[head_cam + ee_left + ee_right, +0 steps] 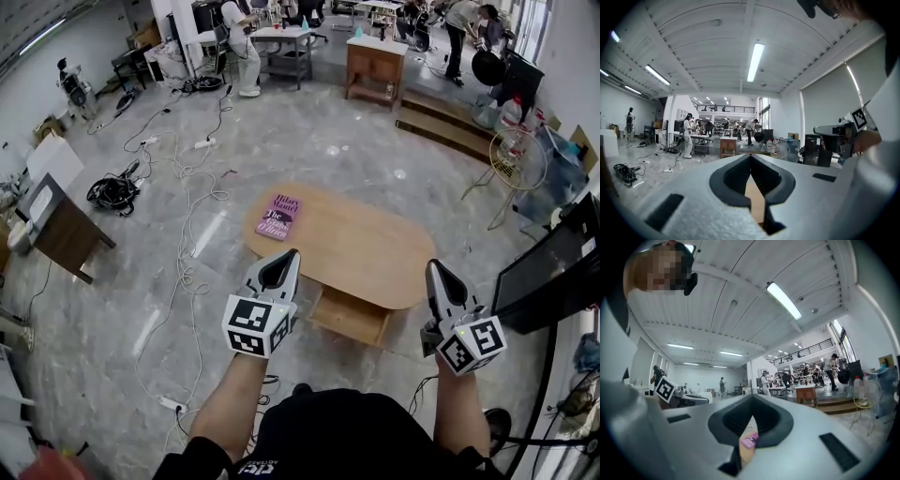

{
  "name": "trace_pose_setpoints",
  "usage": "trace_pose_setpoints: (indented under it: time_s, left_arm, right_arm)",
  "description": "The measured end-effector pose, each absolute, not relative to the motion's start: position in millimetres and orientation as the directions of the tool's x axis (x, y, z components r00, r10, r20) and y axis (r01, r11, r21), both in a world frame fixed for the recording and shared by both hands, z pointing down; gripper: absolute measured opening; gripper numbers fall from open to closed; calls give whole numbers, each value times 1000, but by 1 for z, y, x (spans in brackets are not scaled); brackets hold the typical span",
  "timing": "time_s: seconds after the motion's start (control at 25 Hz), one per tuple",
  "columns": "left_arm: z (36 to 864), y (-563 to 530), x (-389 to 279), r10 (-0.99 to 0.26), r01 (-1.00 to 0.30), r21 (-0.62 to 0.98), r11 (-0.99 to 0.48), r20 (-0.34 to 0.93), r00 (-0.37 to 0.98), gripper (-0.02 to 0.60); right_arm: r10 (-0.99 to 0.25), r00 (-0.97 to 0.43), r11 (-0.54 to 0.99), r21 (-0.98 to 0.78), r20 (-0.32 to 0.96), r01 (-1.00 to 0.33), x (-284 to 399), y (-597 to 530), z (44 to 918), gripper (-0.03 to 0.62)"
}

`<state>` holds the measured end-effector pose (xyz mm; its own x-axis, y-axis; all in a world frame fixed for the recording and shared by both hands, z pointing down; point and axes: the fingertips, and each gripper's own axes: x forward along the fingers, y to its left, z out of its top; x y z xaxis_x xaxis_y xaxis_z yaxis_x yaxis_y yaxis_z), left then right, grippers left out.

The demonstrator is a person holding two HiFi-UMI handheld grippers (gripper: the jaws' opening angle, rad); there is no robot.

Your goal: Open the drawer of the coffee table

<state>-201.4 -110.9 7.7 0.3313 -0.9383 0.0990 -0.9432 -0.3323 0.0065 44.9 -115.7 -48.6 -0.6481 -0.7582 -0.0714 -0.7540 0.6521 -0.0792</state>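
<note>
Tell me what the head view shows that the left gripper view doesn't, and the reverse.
Head view only: the pink book on the coffee table, and the drawer under its near edge. Left gripper view only: the ceiling strip light and the balcony. Both: the left gripper, jaws together, the right gripper, the wooden cabinet, and a sliver of tabletop.

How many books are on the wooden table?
1. The pink book lies flat near the far left end of the coffee table. The left gripper covers a bit of the table's near edge, so something small could be hidden there.
</note>
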Motion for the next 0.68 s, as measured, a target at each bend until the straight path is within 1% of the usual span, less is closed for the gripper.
trace_pose_setpoints:
  time_s: [0.16,0.4,0.68]
  left_arm:
    - [-6,-121,-191,-934,-936,-11,-352,71,350,2]
    - [-12,-125,-182,-922,-924,-15,-382,76,380,0]
    - [-20,-122,-186,-926,-927,-6,-375,57,374,2]
  right_arm:
    - [-750,-657,662,-86,-76,-745,43,-117,-46,2]
    - [-754,-652,656,-89,-72,-749,50,-115,-42,2]
    - [-753,-653,658,-95,-81,-747,52,-113,-40,2]
